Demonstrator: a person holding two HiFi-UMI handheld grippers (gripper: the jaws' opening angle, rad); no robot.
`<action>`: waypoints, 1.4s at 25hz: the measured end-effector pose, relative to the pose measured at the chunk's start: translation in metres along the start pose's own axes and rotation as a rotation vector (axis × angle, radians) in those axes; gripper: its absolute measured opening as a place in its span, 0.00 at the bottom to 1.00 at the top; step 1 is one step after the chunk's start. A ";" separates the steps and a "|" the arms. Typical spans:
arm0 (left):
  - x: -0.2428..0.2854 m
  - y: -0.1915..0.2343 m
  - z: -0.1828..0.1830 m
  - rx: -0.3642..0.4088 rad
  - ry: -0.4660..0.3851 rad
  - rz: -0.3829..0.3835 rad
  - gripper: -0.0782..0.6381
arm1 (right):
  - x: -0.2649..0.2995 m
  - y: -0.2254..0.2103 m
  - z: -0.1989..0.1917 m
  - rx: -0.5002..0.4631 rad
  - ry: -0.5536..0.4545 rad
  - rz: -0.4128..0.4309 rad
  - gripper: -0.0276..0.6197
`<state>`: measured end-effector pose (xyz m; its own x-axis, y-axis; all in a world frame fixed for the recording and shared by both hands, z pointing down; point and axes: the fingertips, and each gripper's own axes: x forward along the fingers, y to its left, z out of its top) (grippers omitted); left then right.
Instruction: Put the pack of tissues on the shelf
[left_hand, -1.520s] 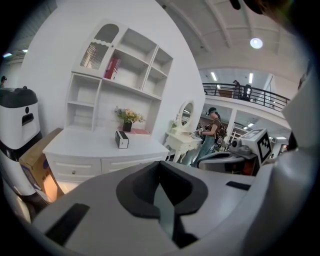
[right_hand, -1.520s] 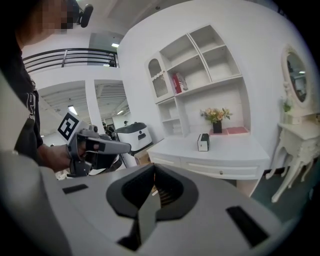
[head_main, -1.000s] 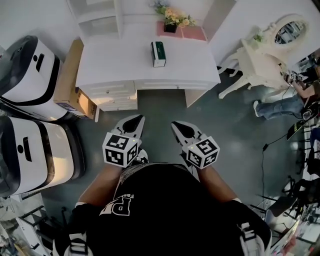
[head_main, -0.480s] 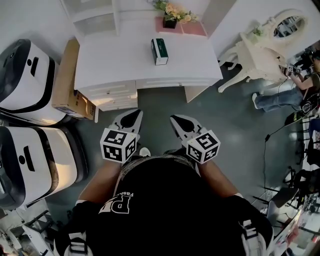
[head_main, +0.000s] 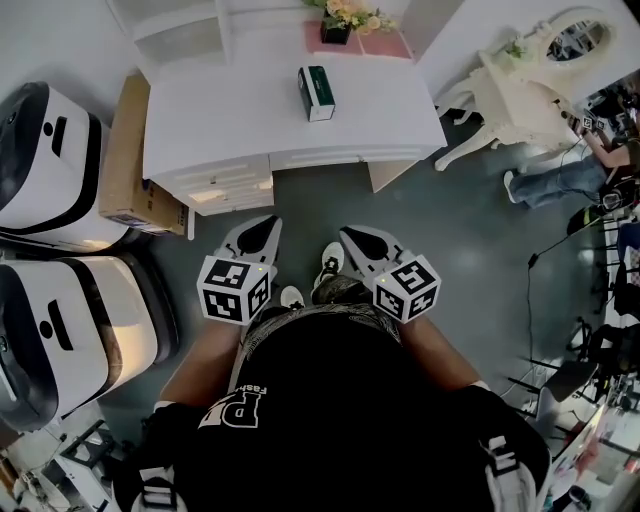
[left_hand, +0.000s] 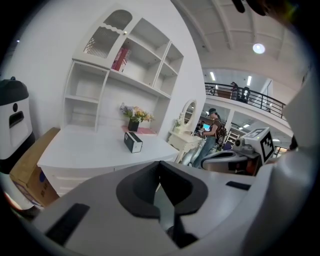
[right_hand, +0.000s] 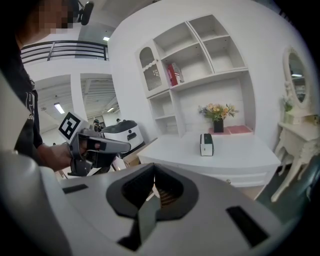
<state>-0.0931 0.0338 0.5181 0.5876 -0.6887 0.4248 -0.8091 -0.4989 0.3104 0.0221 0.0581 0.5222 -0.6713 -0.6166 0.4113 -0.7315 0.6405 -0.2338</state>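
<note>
The left gripper (head_main: 262, 230) and right gripper (head_main: 352, 238) have their jaws pressed together — both empty. The pack of tissues (head_main: 316, 92) lies on the white desk (head_main: 220, 110) (well apart from them).

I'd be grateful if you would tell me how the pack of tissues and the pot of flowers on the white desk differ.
The pack of tissues is a low box, dark green on top with white sides; the pot of flowers is a small dark pot with yellow and pale blooms above it. The pack of tissues lies out on the open middle of the desk; the pot of flowers stands at the back edge, near the wall. Both rest on the same white desk.
</note>
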 end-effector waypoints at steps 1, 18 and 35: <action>0.001 0.001 -0.001 -0.003 0.003 0.002 0.13 | 0.002 -0.001 0.000 0.001 0.002 0.004 0.06; 0.063 0.021 0.037 0.008 0.020 0.040 0.13 | 0.044 -0.067 0.043 -0.007 -0.030 0.039 0.06; 0.161 0.059 0.104 -0.028 0.031 0.106 0.13 | 0.109 -0.170 0.101 -0.005 -0.011 0.096 0.06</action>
<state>-0.0469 -0.1608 0.5167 0.4991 -0.7201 0.4820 -0.8665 -0.4089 0.2863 0.0615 -0.1640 0.5180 -0.7399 -0.5569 0.3775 -0.6629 0.6992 -0.2677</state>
